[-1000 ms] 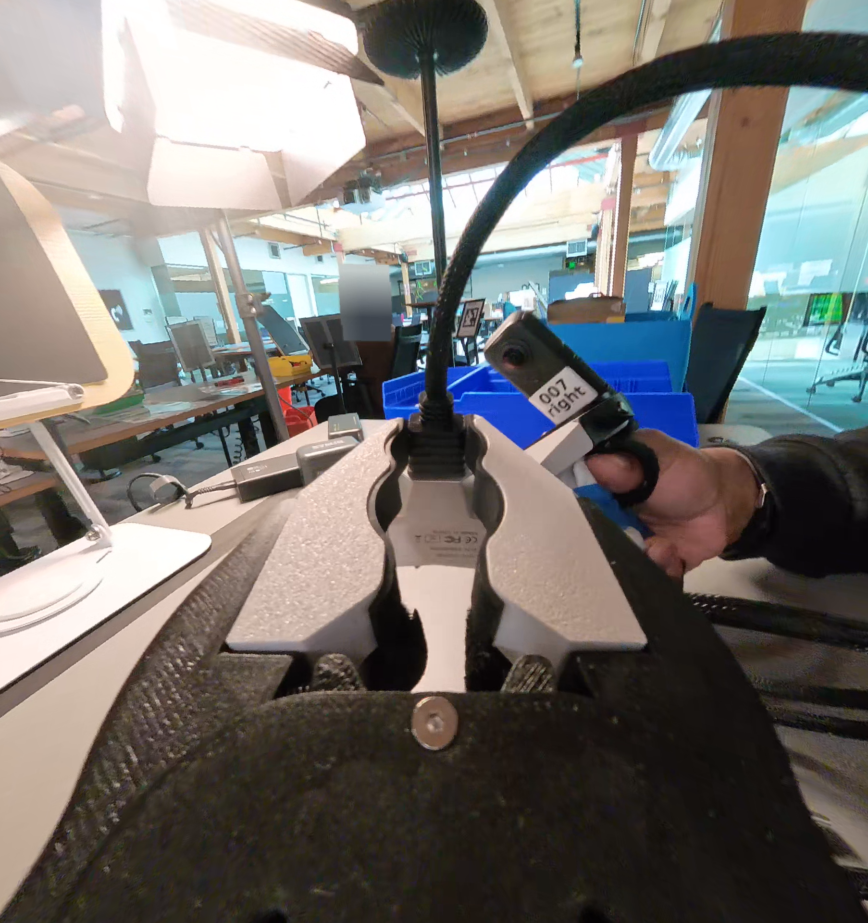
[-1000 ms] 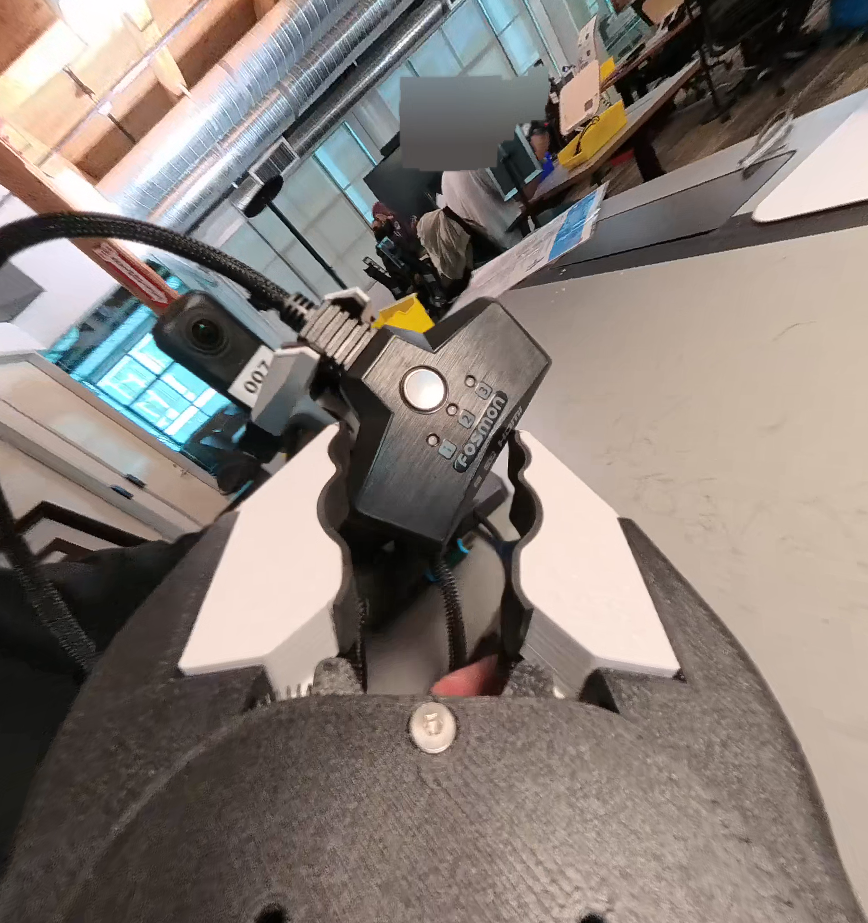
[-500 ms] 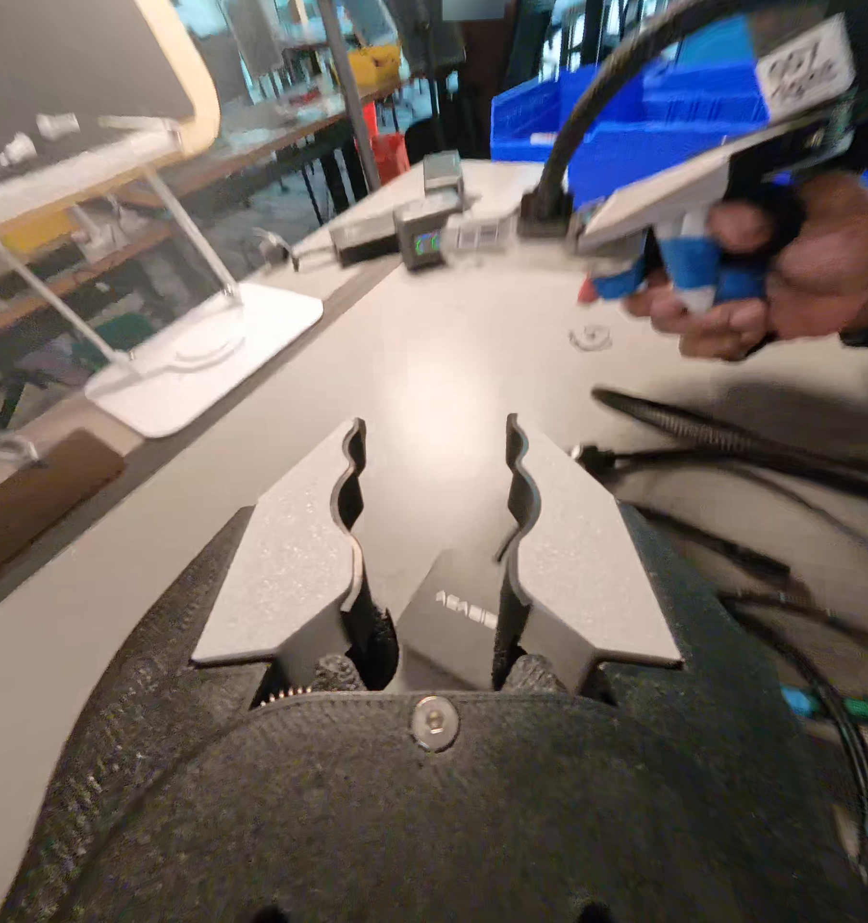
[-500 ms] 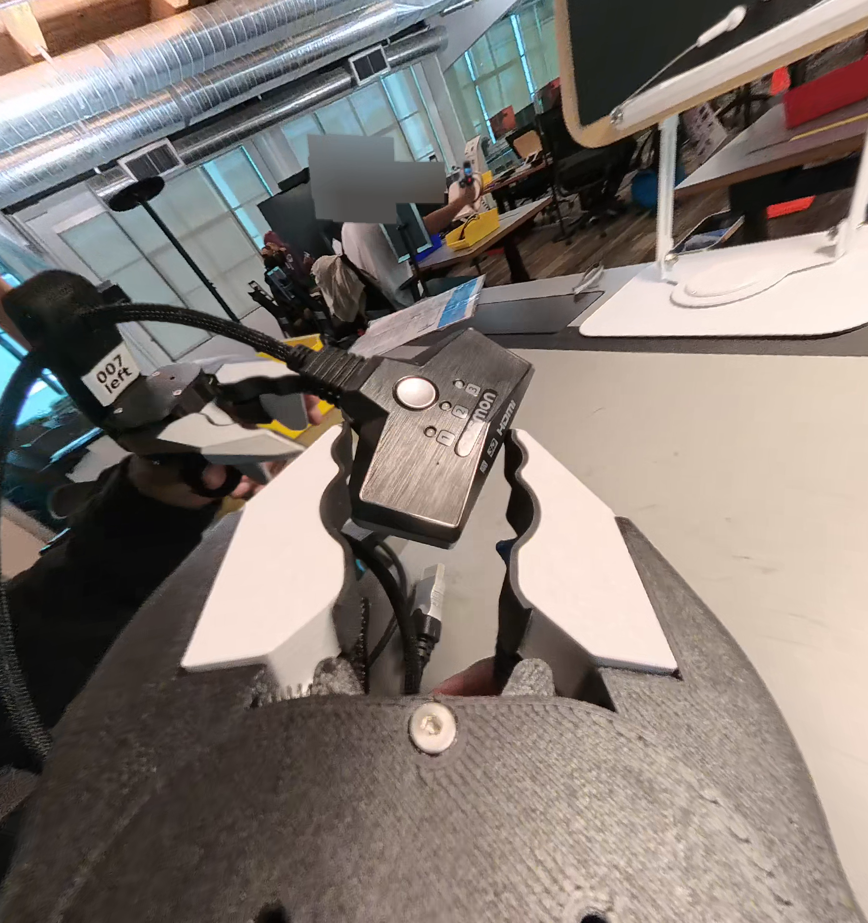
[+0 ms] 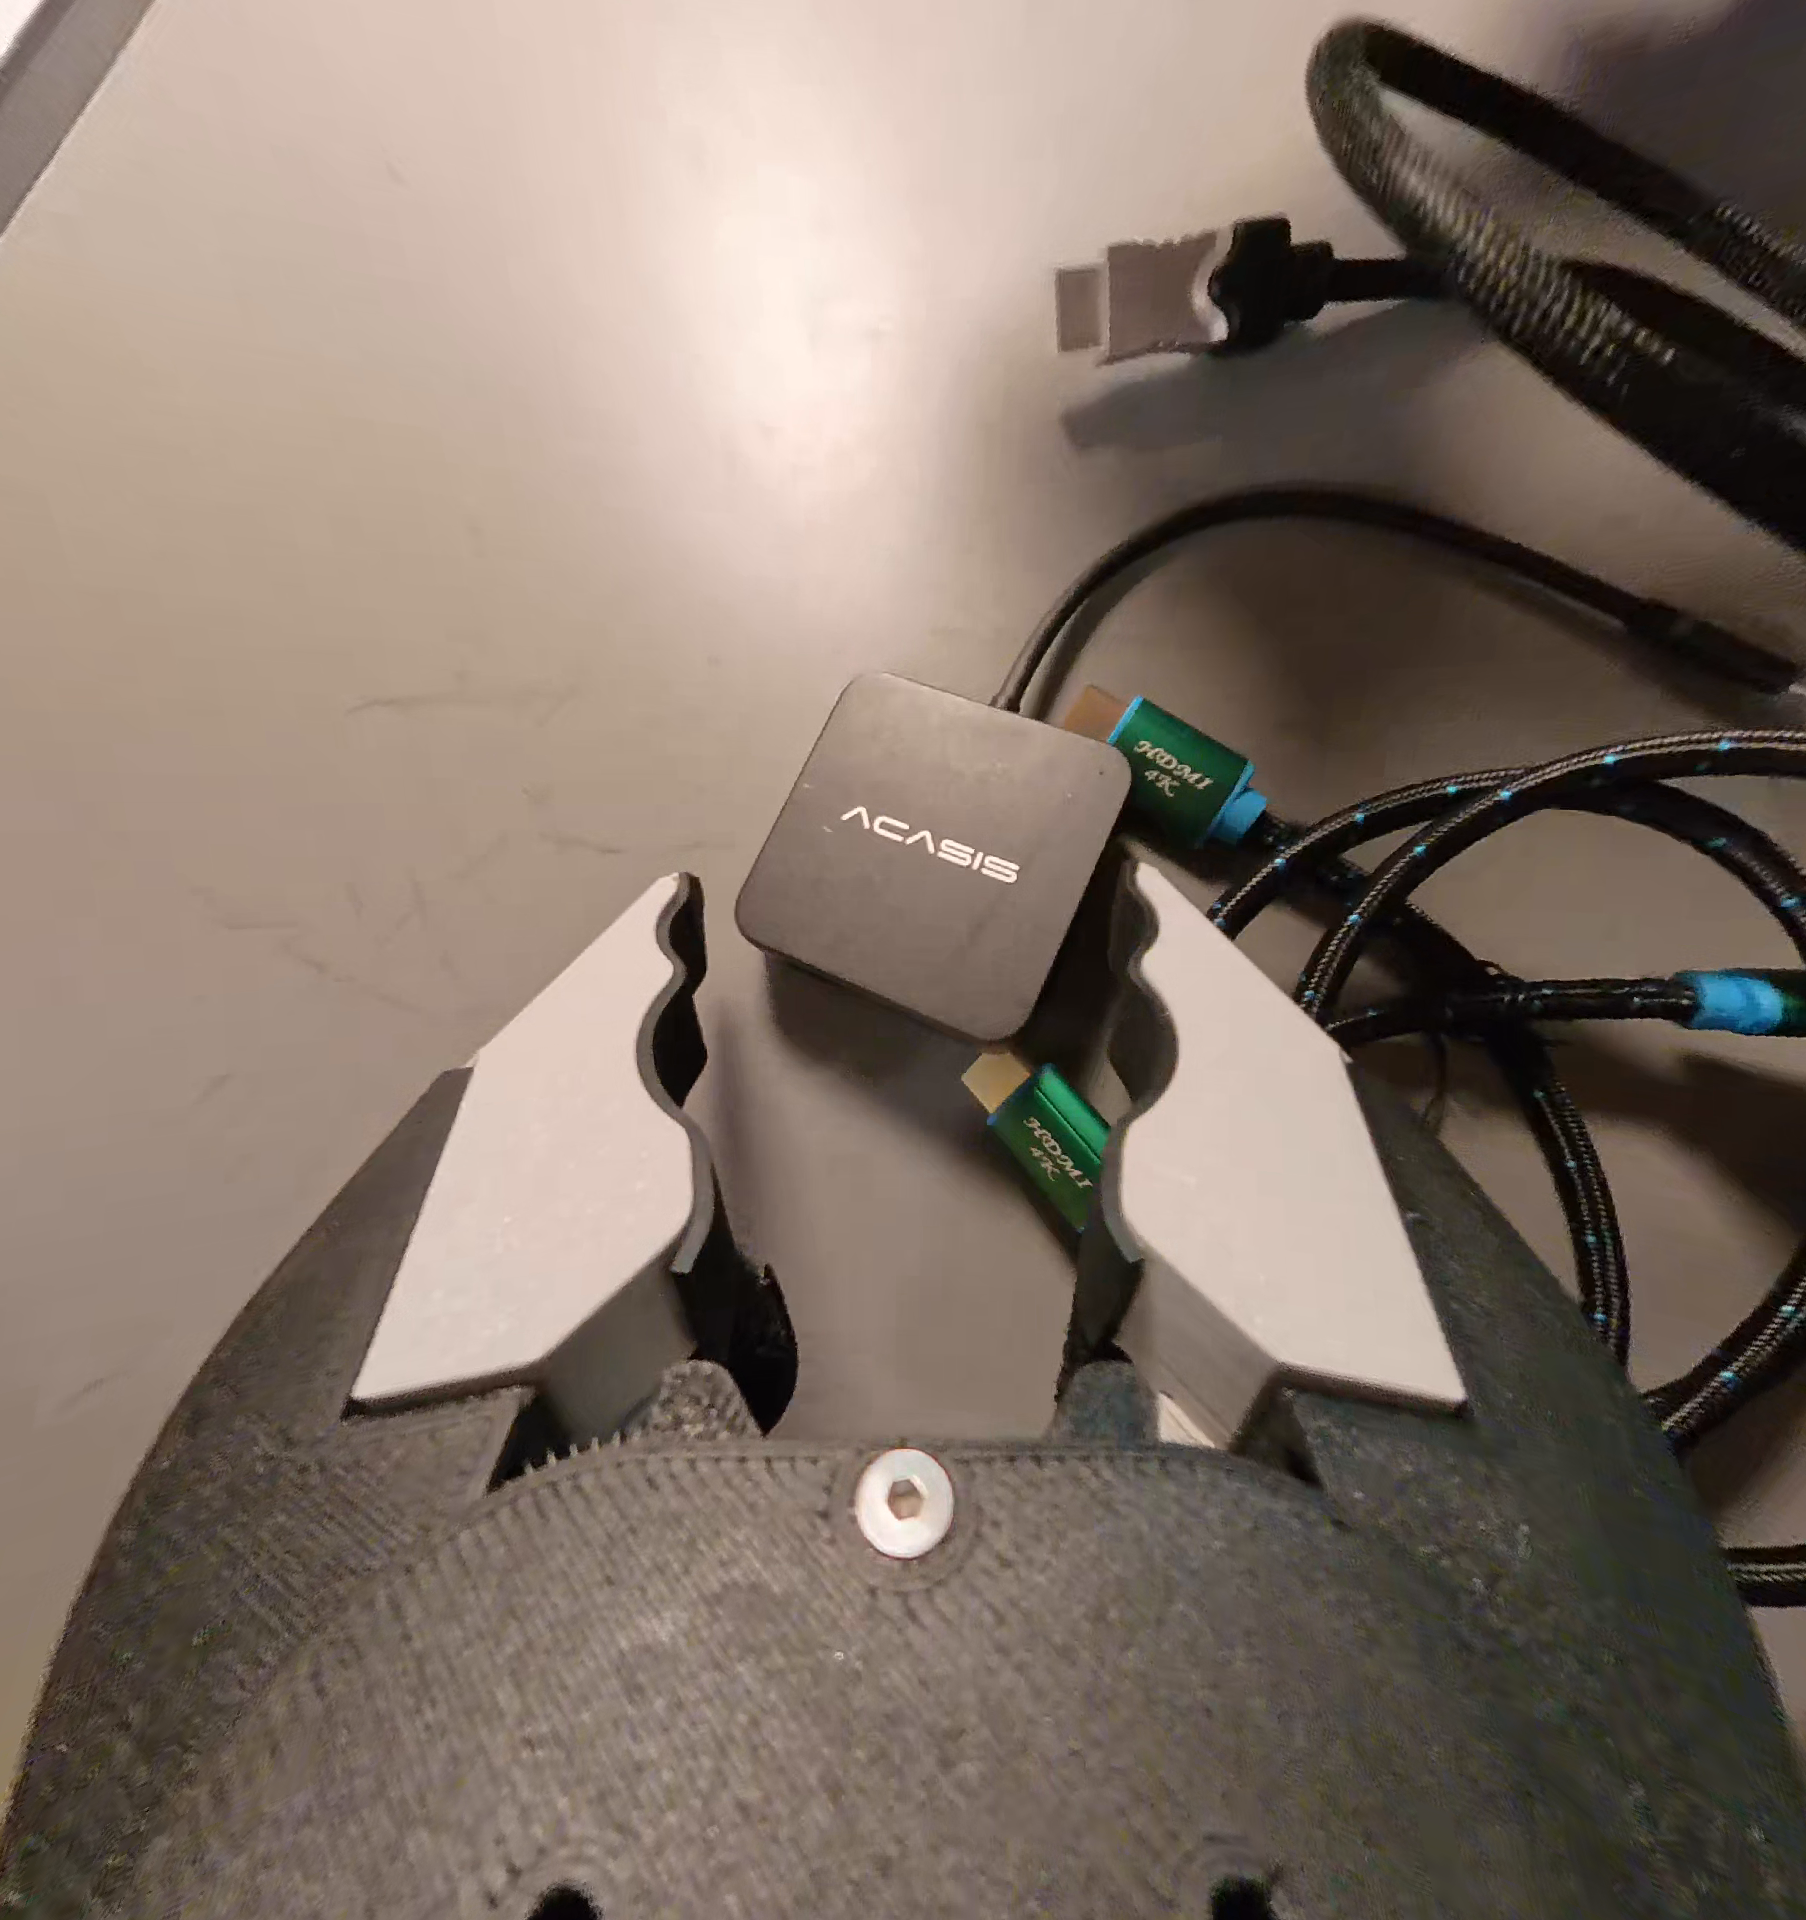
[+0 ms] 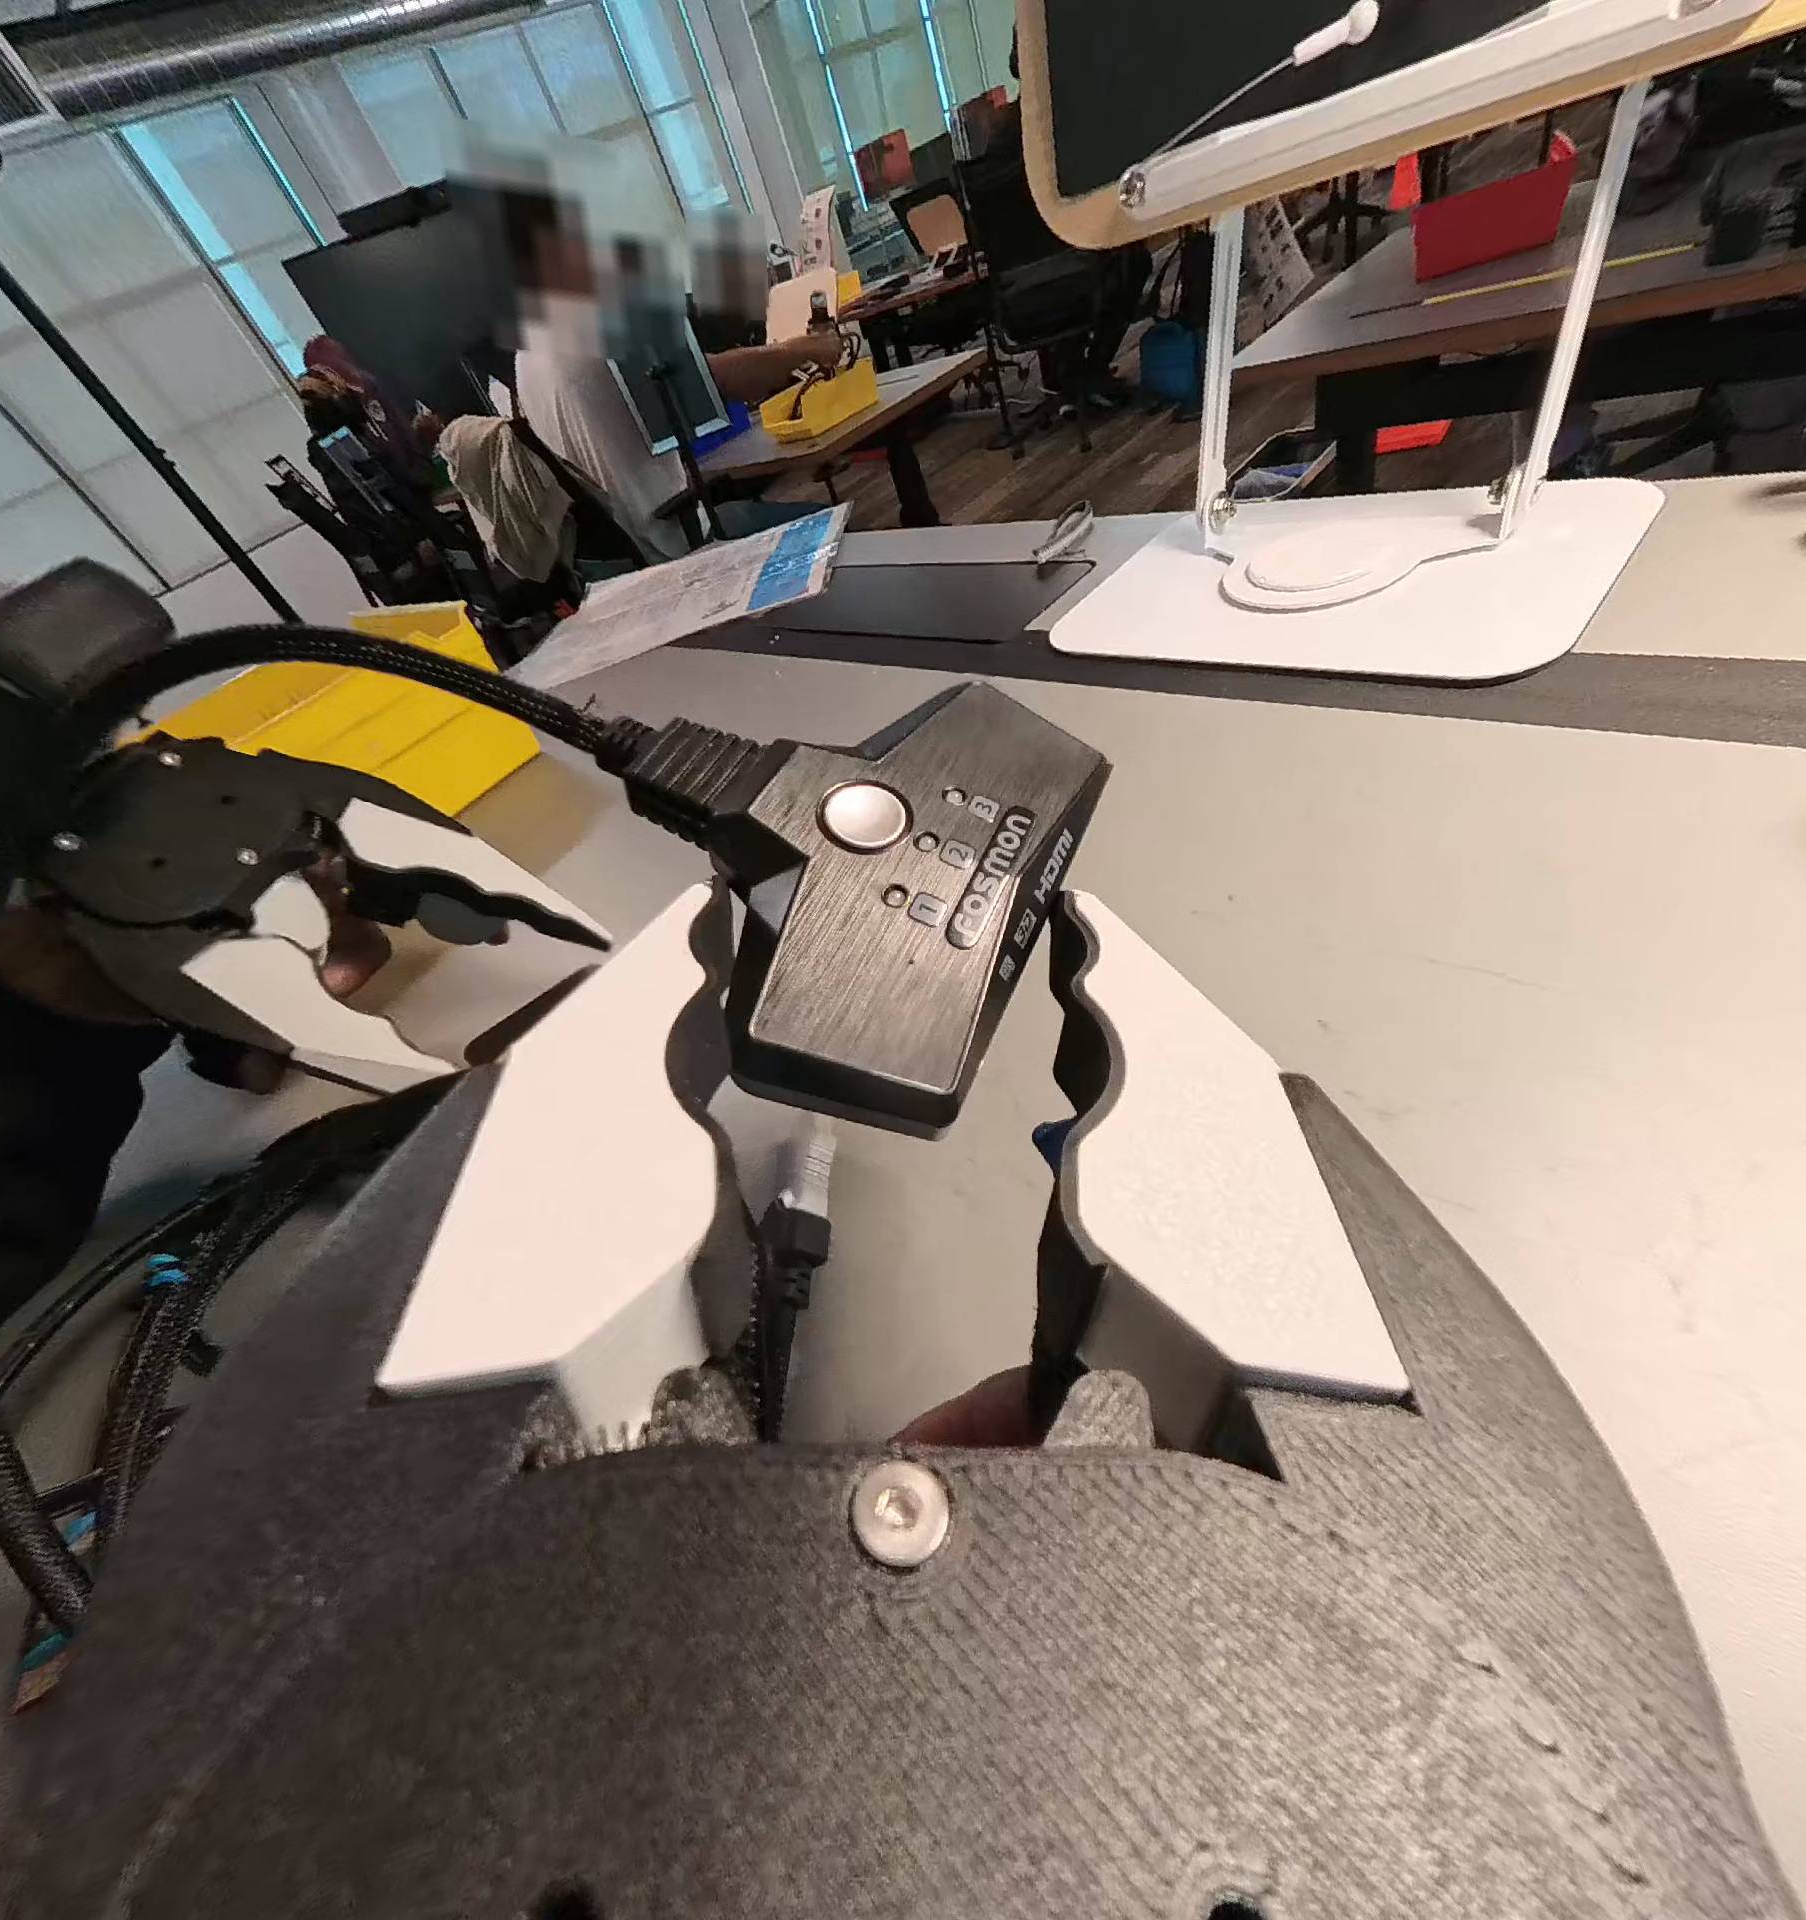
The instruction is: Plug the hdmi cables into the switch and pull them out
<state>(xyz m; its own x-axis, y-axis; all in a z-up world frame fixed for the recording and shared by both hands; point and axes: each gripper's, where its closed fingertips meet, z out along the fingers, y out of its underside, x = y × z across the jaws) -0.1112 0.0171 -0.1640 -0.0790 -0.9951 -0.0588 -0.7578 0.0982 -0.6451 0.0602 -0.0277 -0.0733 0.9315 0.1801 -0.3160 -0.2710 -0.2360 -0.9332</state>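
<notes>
Since a second ago my left gripper (image 5: 904, 1049) has let go of the braided cable's plug and dropped from facing the room to looking down at the table (image 5: 379, 436); the plug stays seated in the switch (image 6: 909, 904). Left jaws now wide, nothing in them, hovering over a small black square box (image 5: 930, 852) with a green-shelled HDMI plug (image 5: 1044, 1148) loose just near of it, between the fingers, and a second green plug (image 5: 1179, 774) at the box's far right corner — can't tell if that one is seated. Farther right, a silver-tipped plug (image 5: 1138, 296) lies free beside a thick braided loop. Right gripper (image 6: 888, 997) is clamped narrow on the switch, held tilted above the table. Switch: brushed black, round silver button, numbered lights on top, the black braided cable (image 6: 379, 675) entering its far left end; near-side ports hidden. Risks, my read: the tangled cords could drag the box when I lift a plug; closing on the box instead of the plug; pinch on the switch looks near one edge, so insertion push could twist it out.
</notes>
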